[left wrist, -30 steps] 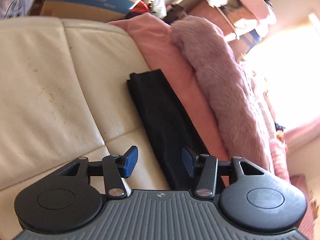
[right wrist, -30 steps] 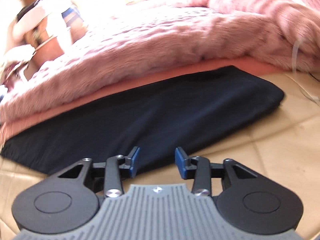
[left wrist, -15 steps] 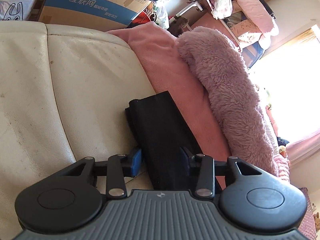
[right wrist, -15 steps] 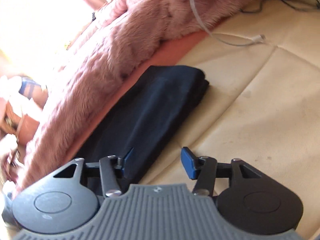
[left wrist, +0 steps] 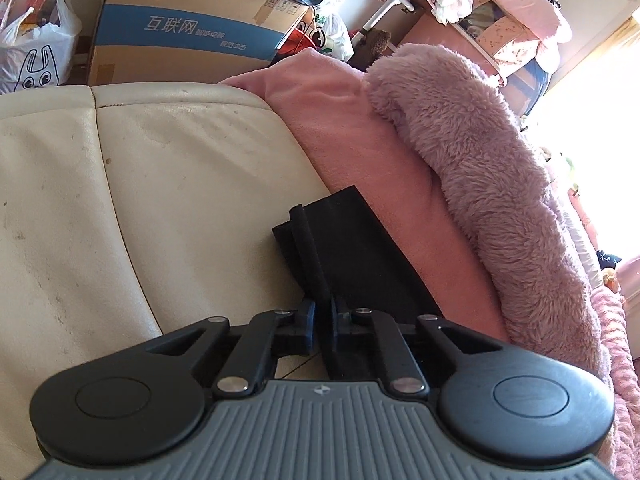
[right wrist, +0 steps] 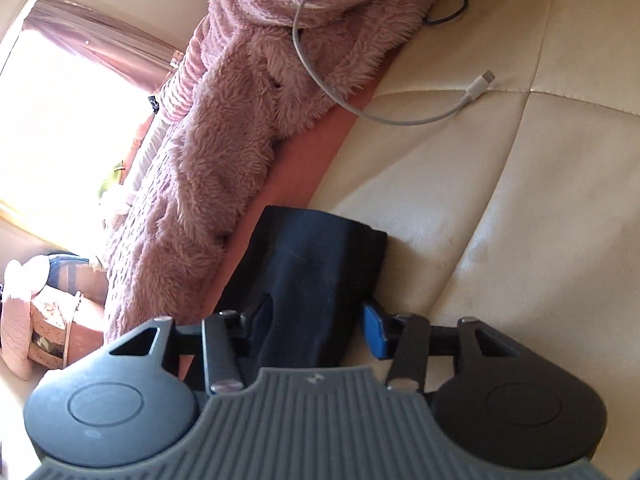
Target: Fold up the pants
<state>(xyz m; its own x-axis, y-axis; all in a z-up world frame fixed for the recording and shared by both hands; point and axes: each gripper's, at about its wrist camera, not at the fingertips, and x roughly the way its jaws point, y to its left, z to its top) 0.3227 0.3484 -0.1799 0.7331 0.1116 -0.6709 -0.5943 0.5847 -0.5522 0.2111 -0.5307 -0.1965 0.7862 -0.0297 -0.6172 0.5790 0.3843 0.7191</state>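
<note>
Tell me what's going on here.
A person with a handheld gripper in each hand is folding dark pants on a cream sofa, beside a pink blanket. The left gripper has its jaws shut on a raised fold at one end of the pants. The right gripper is at the other end, jaws open to either side of the cloth, not yet closed. A white cable lies nearby.

Left hand-held gripper (left wrist: pixel 322 320) clamped; right (right wrist: pixel 316 326) agape
</note>
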